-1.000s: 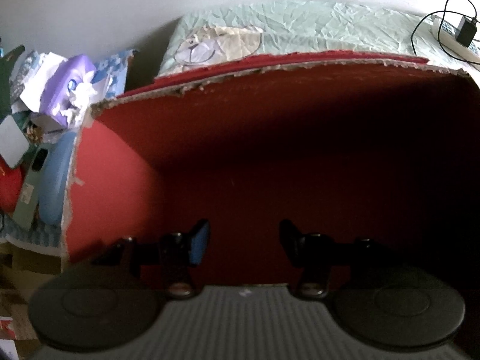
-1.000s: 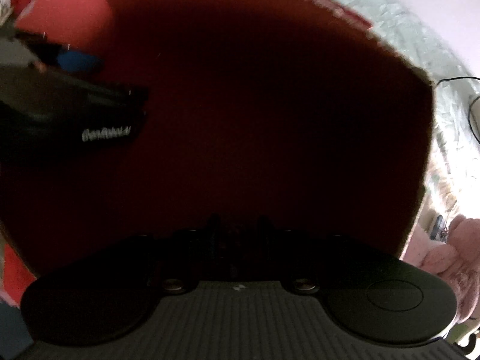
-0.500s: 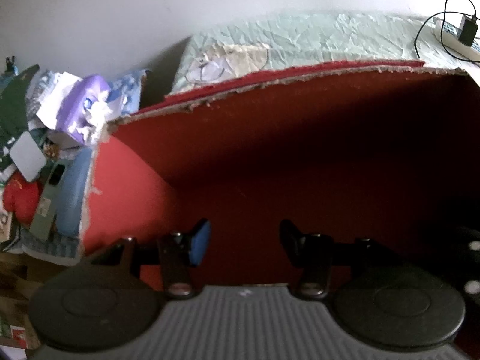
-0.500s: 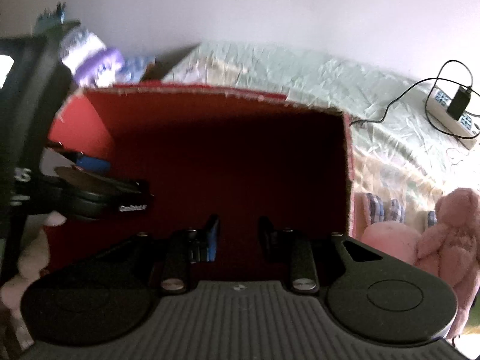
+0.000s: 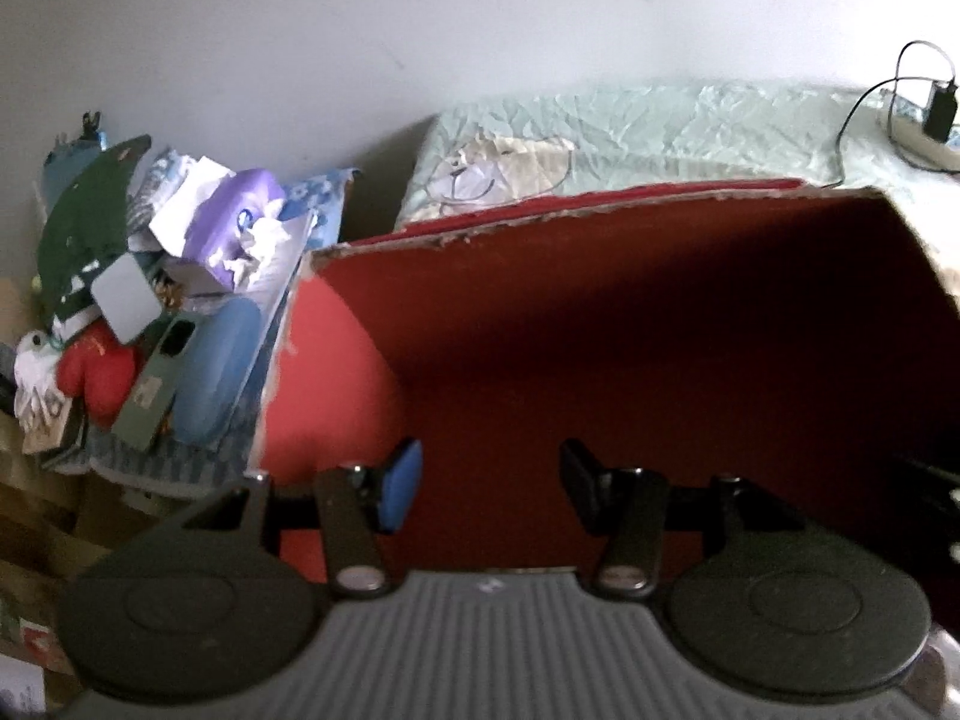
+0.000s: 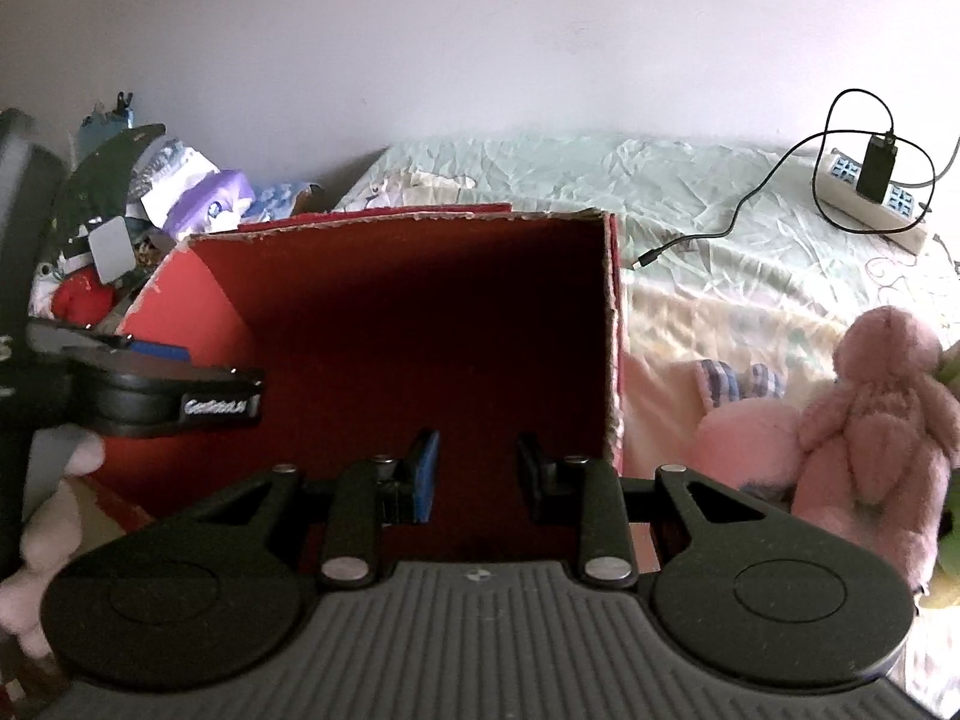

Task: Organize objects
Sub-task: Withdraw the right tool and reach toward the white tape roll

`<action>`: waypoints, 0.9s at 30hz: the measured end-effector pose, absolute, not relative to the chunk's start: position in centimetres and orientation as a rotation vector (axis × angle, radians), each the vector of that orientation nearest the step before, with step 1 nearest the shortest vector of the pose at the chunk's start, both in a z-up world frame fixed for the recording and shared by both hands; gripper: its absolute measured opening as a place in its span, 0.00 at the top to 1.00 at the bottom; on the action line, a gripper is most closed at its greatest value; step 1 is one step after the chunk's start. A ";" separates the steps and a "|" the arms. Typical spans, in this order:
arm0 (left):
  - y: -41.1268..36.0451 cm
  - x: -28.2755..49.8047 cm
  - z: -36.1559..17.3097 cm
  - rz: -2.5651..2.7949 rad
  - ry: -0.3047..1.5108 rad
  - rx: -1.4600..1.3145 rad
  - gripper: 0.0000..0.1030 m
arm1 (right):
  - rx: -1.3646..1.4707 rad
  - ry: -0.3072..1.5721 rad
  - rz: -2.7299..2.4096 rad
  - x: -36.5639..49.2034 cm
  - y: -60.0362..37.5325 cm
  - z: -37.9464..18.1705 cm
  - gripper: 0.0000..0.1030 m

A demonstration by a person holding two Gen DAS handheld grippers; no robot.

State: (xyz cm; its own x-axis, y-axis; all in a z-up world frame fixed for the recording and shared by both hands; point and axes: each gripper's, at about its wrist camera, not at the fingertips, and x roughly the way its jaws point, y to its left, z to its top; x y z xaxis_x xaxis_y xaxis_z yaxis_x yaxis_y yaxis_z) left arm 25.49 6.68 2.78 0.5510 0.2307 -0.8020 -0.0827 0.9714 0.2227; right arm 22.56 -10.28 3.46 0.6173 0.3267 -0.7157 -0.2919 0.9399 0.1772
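- Both grippers have been lifted back out of the red box (image 6: 420,324); more of the bed (image 6: 690,228) is seen than a second ago.
- The left gripper (image 5: 486,483) and right gripper (image 6: 476,474) are held apart, with nothing between.
- No toys can be seen in the dark box.
- A pink plush toy (image 6: 864,414) is left on the bed at 3 o'clock of the box, likely next.

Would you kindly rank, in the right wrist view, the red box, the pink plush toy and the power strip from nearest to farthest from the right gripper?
1. Red box, directly ahead of the right gripper.
2. Pink plush toy, to the right on the bed.
3. Power strip, far right by the wall.
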 end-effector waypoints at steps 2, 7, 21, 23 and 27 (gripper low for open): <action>6.2 24.2 3.5 0.188 0.955 0.157 0.47 | 0.048 0.815 0.374 21.8 -10.7 3.9 0.71; 4.9 21.5 4.8 0.187 0.932 0.140 0.47 | 0.052 0.777 0.403 20.2 -11.7 4.7 0.71; 2.2 13.5 6.5 0.094 0.911 0.027 0.47 | 0.120 0.741 0.453 16.2 -16.7 5.7 0.71; 1.6 12.7 6.0 0.068 0.928 0.021 0.48 | 0.135 0.736 0.458 15.8 -17.6 5.7 0.71; 0.5 11.7 4.6 0.005 0.984 -0.007 0.50 | 0.151 0.746 0.457 15.1 -19.2 4.9 0.71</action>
State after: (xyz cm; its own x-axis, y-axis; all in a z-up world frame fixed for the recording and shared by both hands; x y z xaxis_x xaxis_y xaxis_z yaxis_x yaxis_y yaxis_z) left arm 11.65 0.49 4.55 0.5538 0.0008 -0.8326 -0.0069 1.0000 -0.0037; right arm 15.12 -19.15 4.90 0.6418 0.4519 -0.6196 -0.3465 0.8916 0.2914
